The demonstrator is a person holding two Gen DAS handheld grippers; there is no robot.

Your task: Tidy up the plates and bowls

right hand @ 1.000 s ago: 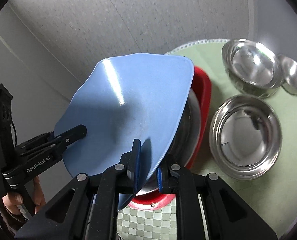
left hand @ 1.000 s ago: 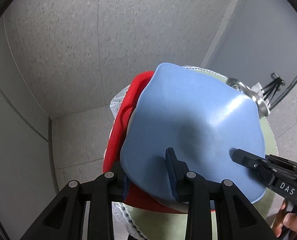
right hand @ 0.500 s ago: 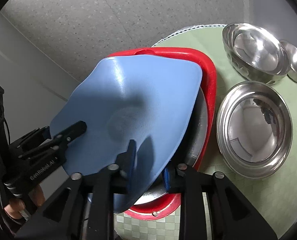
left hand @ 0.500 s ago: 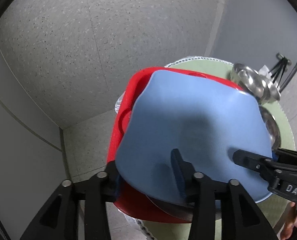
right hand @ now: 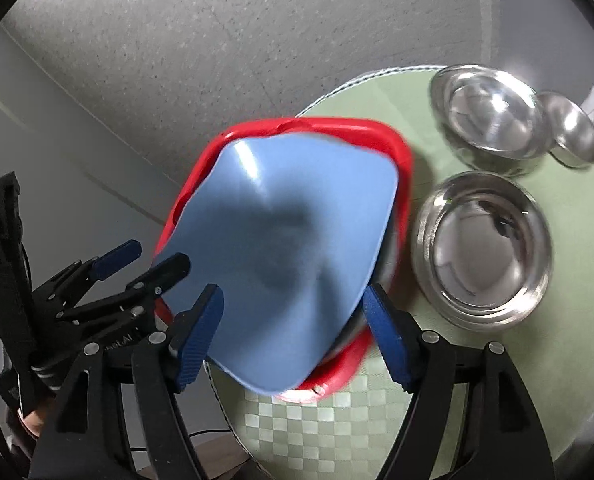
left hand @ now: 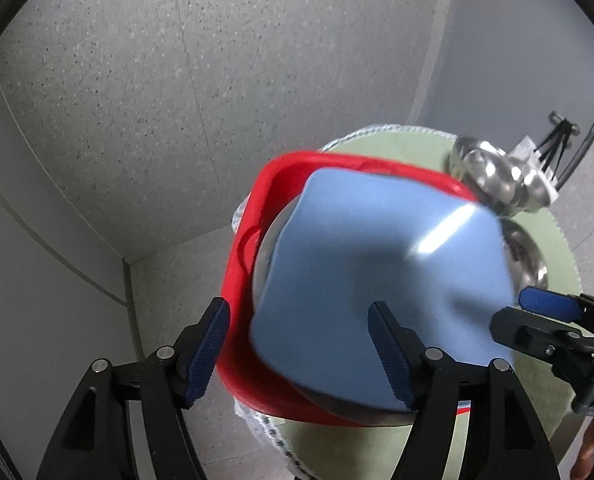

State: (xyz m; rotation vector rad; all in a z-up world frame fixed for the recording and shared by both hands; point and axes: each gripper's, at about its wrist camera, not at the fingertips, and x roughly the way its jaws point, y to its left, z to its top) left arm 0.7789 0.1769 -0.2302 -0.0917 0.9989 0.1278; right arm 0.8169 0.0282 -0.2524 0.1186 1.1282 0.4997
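Both tongs stand wide, holding nothing: the left tongs [left hand: 299,344] and right tongs [right hand: 293,332] each straddle the near edge of the blue plate [right hand: 289,248]. The plate lies in the red tray [right hand: 403,152] over a steel dish [left hand: 263,256]. Right of the right tongs sit three empty steel bowls [right hand: 483,248] on the green mat [right hand: 377,96].

Left hand-held gripper [left hand: 299,354] and right hand-held gripper [right hand: 293,334] both spread wide.
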